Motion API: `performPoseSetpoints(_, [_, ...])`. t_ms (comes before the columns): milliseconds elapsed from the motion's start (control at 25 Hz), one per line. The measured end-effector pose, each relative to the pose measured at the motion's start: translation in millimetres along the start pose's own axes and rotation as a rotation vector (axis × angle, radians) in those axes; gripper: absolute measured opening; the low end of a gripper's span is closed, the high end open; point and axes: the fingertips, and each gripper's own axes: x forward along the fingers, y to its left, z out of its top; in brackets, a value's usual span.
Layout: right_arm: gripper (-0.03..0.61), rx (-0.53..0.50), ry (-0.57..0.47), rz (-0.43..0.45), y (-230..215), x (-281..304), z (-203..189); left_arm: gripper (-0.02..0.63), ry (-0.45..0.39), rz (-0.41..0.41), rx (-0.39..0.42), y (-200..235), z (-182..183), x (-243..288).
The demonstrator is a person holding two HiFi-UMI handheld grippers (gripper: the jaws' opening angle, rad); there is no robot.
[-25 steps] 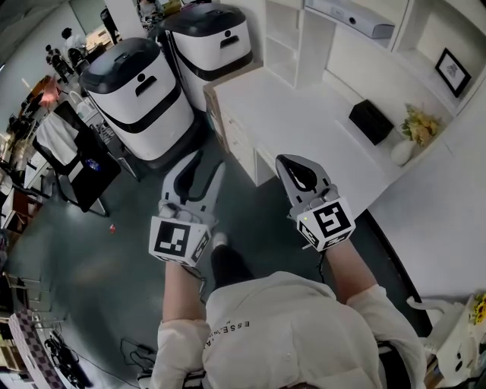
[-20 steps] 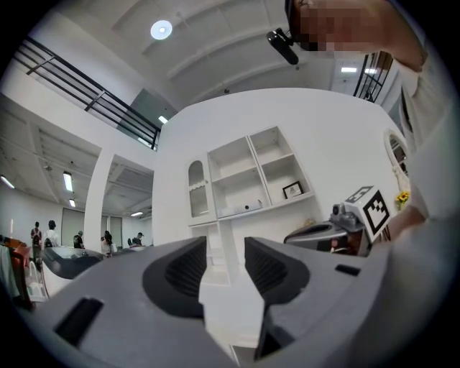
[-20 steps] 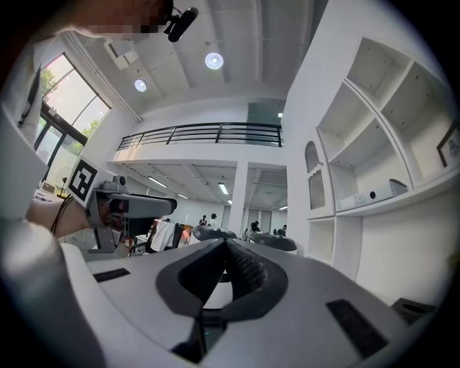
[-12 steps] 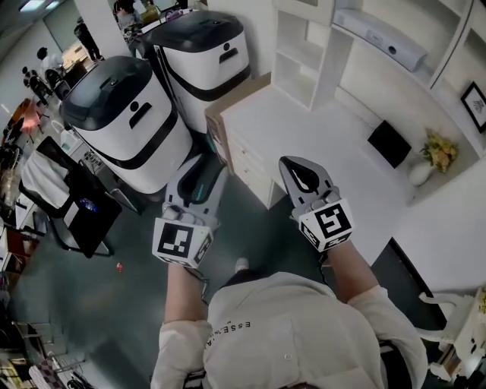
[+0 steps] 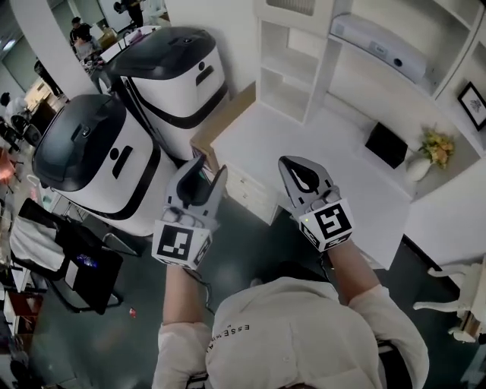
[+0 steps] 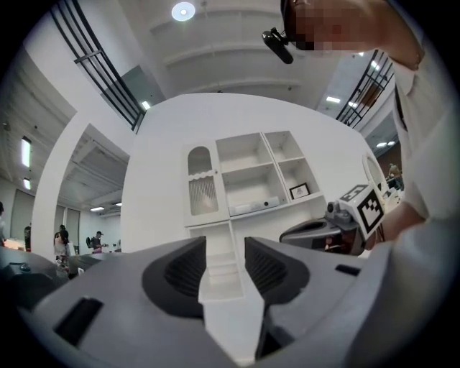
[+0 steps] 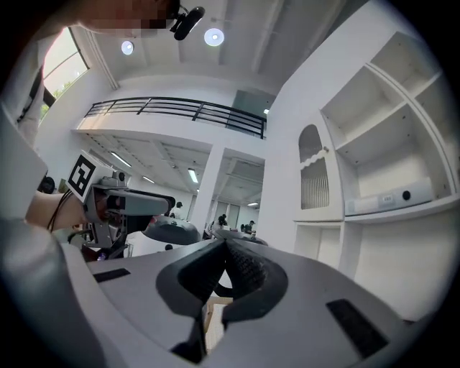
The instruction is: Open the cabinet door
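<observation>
The white hutch on the desk [image 5: 319,144] has a small cabinet door with an arched, ribbed window [image 6: 201,188] at its upper left, also in the right gripper view [image 7: 314,176]. The door looks closed. In the head view only its lower edge [image 5: 292,6] shows at the top. My left gripper [image 5: 203,178] is held in the air short of the desk's left corner, jaws open and empty [image 6: 224,248]. My right gripper [image 5: 300,171] hovers over the desk's front edge, jaws shut on nothing [image 7: 224,248]. Both are well short of the door.
Two large white-and-black rounded machines [image 5: 83,163] [image 5: 178,64] stand left of the desk. Drawers [image 5: 247,190] line the desk front. A black box [image 5: 386,144], a flower vase [image 5: 421,156] and a framed picture [image 5: 472,95] sit at the right. A long white device [image 5: 380,45] lies on a shelf.
The view has swung and moved closer to the desk, so the hutch shelves now fill the top. Both grippers keep the same pose in front of the person.
</observation>
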Motion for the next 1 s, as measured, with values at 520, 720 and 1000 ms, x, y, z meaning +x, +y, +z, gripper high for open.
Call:
performPoseSetpoints(520, [0.014, -0.037, -0.006, -0.222, -155, 52, -5, 0.149, -0.144, -0.180, 0.030, 29, 28, 187])
performPoseSetpoints(720, [0.014, -0.001, -0.027, -0.291, -220, 67, 2, 0.149, -0.231, -0.245, 0.073, 28, 67, 274])
performPoseSetpoints(1000, [0.014, -0.074, 0.000, -0.373, -286, 70, 5, 0.149, -0.337, -0.311, 0.125, 27, 130, 370])
